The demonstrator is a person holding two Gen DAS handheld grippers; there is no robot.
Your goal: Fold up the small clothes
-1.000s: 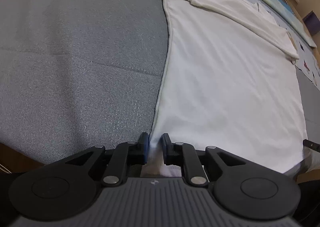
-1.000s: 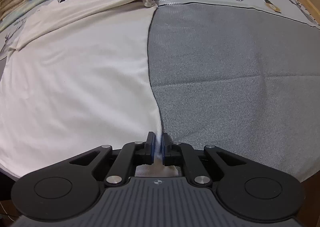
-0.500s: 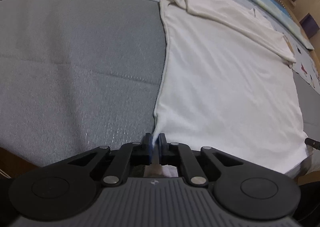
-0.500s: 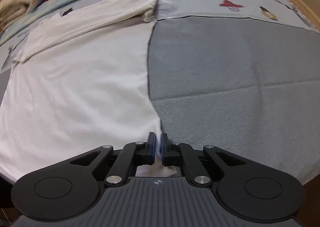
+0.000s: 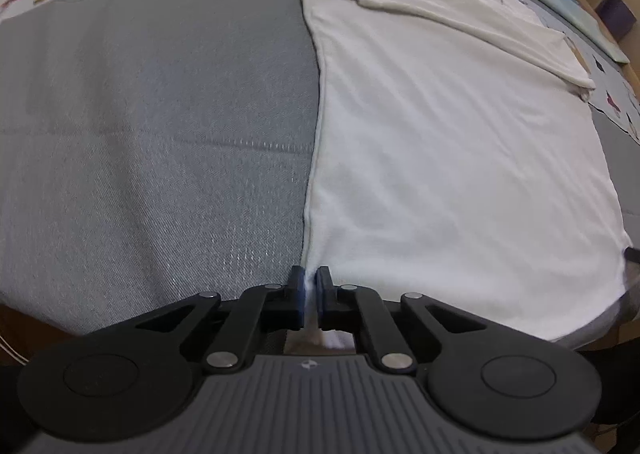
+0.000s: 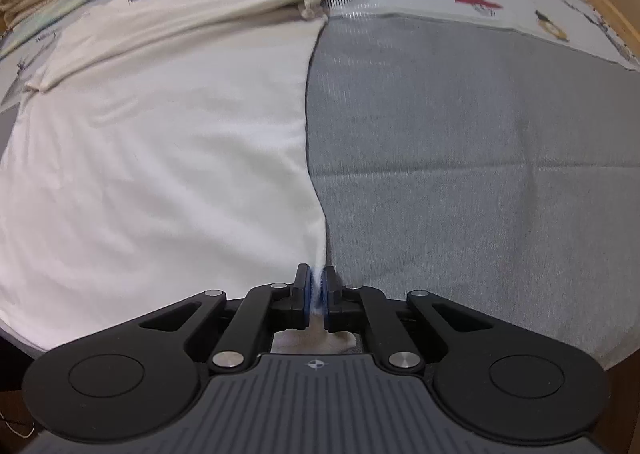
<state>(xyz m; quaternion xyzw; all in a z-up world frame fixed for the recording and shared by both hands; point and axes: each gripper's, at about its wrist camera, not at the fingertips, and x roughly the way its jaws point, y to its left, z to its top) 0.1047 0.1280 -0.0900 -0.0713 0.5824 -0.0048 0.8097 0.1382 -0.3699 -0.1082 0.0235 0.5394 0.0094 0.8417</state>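
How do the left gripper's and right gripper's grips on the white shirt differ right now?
The left gripper pinches the white shirt at its near left corner, with grey mat to its left. The right gripper pinches the near right corner, with grey mat to its right. Both are shut on the shirt's near hem.

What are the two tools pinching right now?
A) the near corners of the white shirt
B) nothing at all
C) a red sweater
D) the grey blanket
A: the left tool and the right tool are each shut on a bottom corner of the white shirt, with white cloth showing between their blue pads.
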